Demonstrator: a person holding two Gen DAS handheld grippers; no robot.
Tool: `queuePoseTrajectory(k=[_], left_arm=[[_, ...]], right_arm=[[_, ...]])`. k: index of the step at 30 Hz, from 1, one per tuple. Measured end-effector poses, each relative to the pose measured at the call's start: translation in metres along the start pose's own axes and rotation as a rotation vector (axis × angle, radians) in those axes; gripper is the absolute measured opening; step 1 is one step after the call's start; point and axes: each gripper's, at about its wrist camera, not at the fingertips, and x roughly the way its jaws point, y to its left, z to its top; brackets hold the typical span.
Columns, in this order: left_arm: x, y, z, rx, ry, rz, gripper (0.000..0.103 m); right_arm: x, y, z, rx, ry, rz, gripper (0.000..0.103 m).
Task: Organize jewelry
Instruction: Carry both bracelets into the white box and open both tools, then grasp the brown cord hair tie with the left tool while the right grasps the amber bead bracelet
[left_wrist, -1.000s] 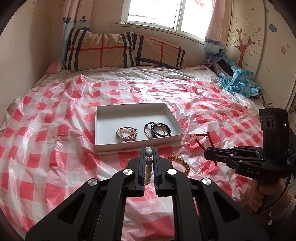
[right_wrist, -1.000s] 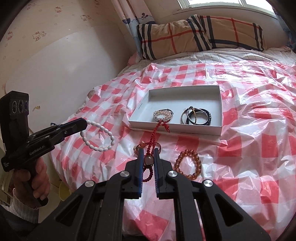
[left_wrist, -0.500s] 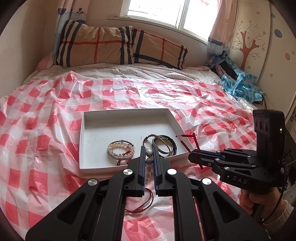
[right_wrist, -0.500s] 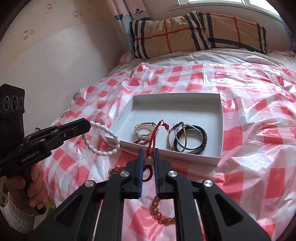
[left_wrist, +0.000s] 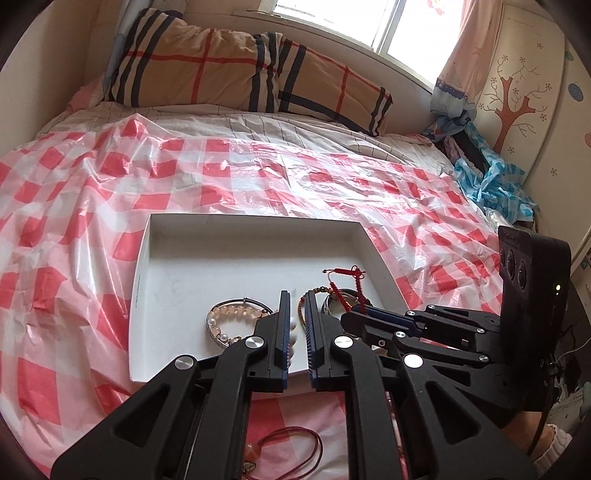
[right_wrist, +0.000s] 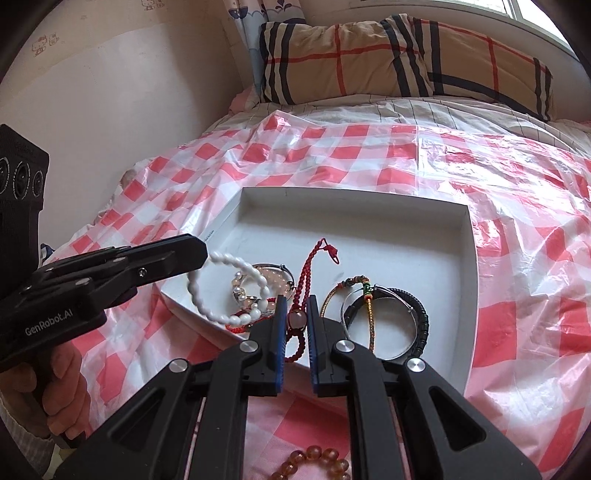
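Bedroom scene: a red-and-white checked plastic sheet (right_wrist: 517, 192) covers the bed, with a white tray (right_wrist: 469, 236) resting on it. Left gripper (left_wrist: 295, 321), jaws narrowly parted, pinches a white bead bracelet (right_wrist: 221, 288) that hangs over the tray's near left corner. Right gripper (right_wrist: 295, 314), jaws nearly closed, clamps a pink bead on a red cord necklace (right_wrist: 314, 266) whose cord trails into the tray. Inside the tray lie a pink pearl bracelet (left_wrist: 229, 317) on the left and black bangles (right_wrist: 413, 317) on the right. An amber bead bracelet (right_wrist: 314, 461) lies on the sheet outside the tray's near edge. A plaid pillow (left_wrist: 240, 70) sits below the window.
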Motion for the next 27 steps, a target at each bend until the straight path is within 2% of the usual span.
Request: queuePoseTrajectory(k=[1,3,4,6,9,13,18,21,27], left_arm=[[0.005,0.001,0.0,-0.004,0.013,0.007,0.01],[0.012,0.006,-0.001,-0.016,0.03,0.035,0.024],[0.012,0.008,-0.002,-0.023,0.03,0.038,0.026],[0.007,0.012,-0.006,-0.029,0.026,0.054,0.037],[-0.006,0.017,-0.014,-0.024,0.022,0.08,0.044],[-0.024,0.023,-0.037,0.002,0.056,0.113,0.046],[-0.021,0.028,-0.071,0.036,0.151,0.118,0.047],[-0.011,0.026,-0.084,0.064,0.191,0.119,0.047],[0.007,0.016,-0.102,0.135,0.247,0.17,0.046]], right_arm=[[0.002,-0.002,0.0,0.005,0.003,-0.006,0.021],[0.0,-0.006,0.0,0.011,-0.003,-0.027,0.032],[-0.003,-0.007,0.0,0.005,-0.01,-0.032,0.036],[-0.009,-0.008,-0.002,-0.006,-0.01,-0.047,0.036],[-0.023,-0.009,-0.009,-0.008,0.0,-0.05,0.037],[-0.04,-0.007,-0.036,-0.005,0.043,-0.051,0.037],[-0.043,-0.012,-0.077,0.035,0.133,-0.056,0.037],[-0.04,-0.016,-0.091,0.056,0.164,-0.062,0.037],[-0.026,-0.014,-0.103,0.034,0.211,-0.104,0.036]])
